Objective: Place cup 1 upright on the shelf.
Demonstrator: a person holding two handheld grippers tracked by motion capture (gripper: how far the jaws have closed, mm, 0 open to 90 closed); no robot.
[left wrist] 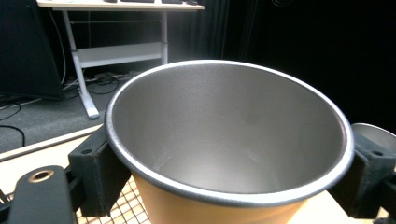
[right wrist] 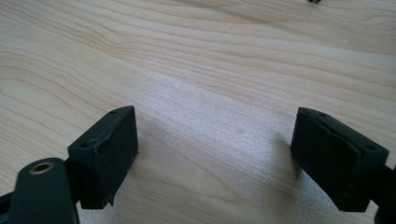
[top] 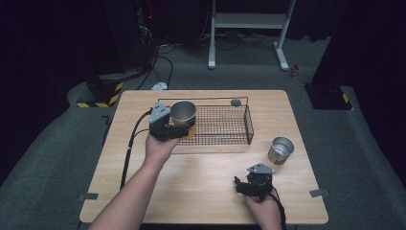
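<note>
The wire basket (top: 225, 125) sits on the far half of the wooden worktop (top: 201, 187) and serves as the reference landmark. The left tongs (top: 178, 125) are positioned at the basket's left end, clenched on an orange cup with a steel interior (top: 184, 112); in the left gripper view the two black jaws press against opposite sides of this cup (left wrist: 229, 140), just below its rim, and the basket's mesh is visible beneath it. The cup is upright, with its opening facing up, at the basket's left end. A second steel cup (top: 280, 150) stands upright on the worktop to the right of the basket, just off its near right corner. A small dark round object (top: 235, 102) lies at the basket's far edge. The right tongs (top: 250, 184) rest near the worktop's front edge, well apart from the basket and nearer than the second steel cup; the jaws are released, spread wide over bare wood in the right gripper view (right wrist: 215, 154).
</note>
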